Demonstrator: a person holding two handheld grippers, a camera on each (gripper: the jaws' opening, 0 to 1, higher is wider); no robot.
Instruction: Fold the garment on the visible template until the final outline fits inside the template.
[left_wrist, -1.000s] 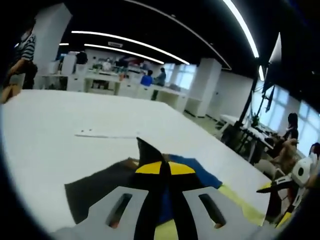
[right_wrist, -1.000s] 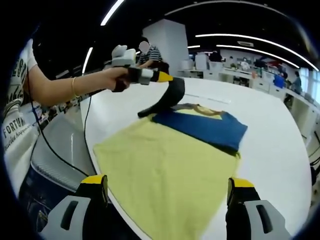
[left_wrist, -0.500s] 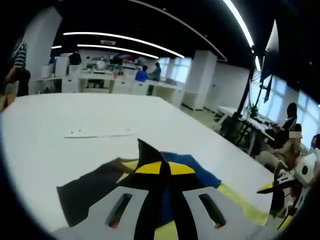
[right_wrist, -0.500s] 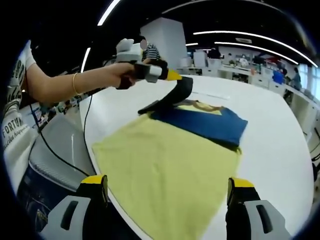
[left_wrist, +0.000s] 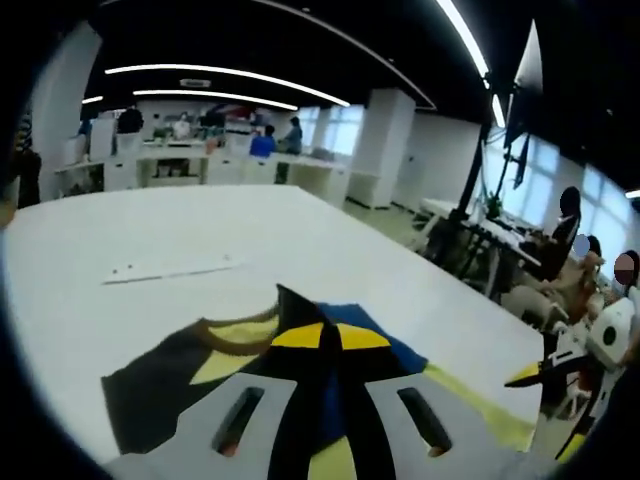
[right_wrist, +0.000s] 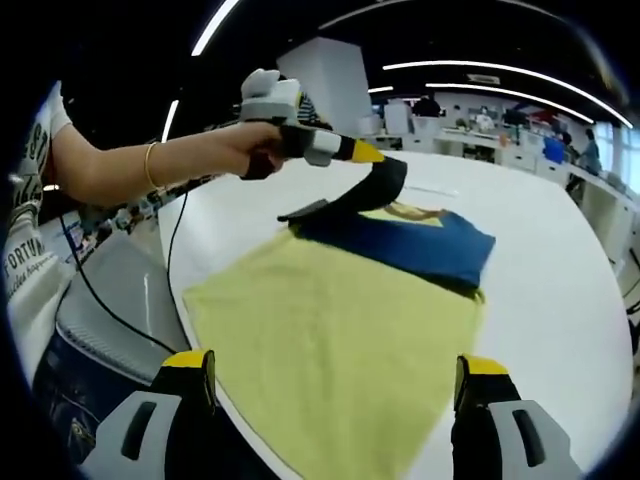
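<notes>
Left fingers (left_wrist: 322, 340) pinch the garment's dark sleeve (right_wrist: 372, 190) (lifted) — right fingers (right_wrist: 210, 375) spread apart

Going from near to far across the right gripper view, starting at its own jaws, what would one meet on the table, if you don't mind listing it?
Yellow cloth → folded blue part of the garment → the dark sleeve lifted in the left gripper → a white strip lying on the white table.

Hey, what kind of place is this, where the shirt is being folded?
Probably a large open-plan office or lab. Long strip lights run across a dark ceiling, rows of white desks with people stand at the back, and the garment lies on a big white table.
</notes>
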